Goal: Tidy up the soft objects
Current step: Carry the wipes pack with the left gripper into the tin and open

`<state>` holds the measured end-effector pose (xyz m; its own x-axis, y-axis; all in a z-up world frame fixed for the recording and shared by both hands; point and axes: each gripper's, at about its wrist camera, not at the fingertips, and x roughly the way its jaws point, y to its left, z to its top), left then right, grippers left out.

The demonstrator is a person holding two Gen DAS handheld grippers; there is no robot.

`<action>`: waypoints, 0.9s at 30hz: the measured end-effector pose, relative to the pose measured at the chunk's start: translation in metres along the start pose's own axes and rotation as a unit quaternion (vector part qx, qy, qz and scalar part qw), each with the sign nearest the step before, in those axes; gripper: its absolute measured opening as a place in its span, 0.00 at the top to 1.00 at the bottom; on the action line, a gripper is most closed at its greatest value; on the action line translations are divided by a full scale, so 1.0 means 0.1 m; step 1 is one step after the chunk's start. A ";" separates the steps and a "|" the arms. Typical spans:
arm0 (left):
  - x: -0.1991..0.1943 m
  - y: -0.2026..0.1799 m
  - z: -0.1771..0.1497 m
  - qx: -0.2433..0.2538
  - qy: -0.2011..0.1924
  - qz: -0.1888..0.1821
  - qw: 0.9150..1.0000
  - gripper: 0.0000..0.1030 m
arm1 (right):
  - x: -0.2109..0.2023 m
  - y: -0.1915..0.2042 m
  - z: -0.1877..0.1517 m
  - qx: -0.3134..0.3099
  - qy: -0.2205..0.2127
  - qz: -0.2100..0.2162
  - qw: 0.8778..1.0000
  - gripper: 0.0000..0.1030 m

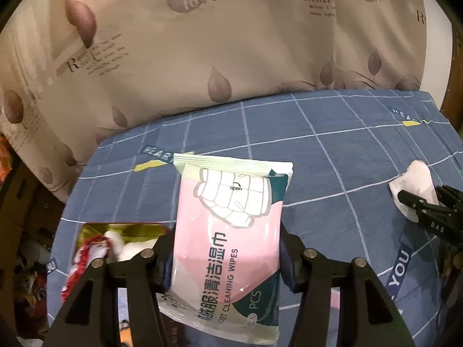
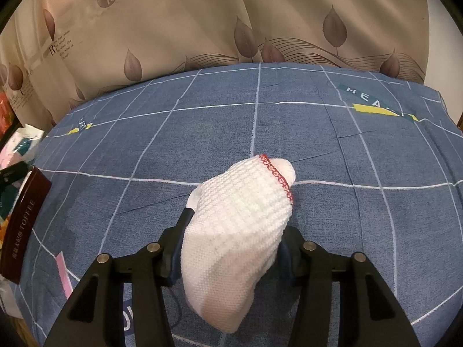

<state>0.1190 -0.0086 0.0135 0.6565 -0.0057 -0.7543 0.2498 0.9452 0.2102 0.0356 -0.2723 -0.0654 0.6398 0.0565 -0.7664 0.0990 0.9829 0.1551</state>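
Left gripper (image 1: 225,260) clamped on pink wet-wipes pack (image 1: 228,231), held above the blue checked bedspread (image 1: 332,150) | right gripper (image 2: 231,248) clamped on white knitted glove (image 2: 240,225), near bedspread's middle | toffee box (image 2: 21,225) at left edge.

Light: dim, warm indoor | Glare: faint on wipes pack (image 1: 228,240) | Blur: slight, left view | Edges: fisheye-bent, dark corners
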 end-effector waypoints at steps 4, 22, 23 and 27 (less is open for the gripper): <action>-0.10 0.16 -0.05 -0.003 -0.004 0.012 1.000 0.45 | 0.00 0.00 0.00 0.000 0.000 -0.001 1.000 0.52; -0.11 1.25 -0.35 -0.083 0.026 0.054 0.995 0.45 | 0.00 0.01 0.01 -0.001 0.000 -0.002 1.000 0.52; -0.10 1.29 -0.36 -0.085 0.029 0.057 0.994 0.45 | 0.00 0.01 0.01 -0.001 0.000 -0.002 1.000 0.52; -0.03 1.41 -0.42 -0.092 0.038 0.062 0.993 0.45 | 0.00 0.01 0.01 -0.001 0.000 -0.002 1.000 0.52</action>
<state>0.1227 0.1381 0.0194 0.6171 0.1324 -0.7756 0.0316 0.9808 0.1926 0.0362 -0.2716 -0.0651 0.6389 0.0532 -0.7674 0.0996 0.9835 0.1511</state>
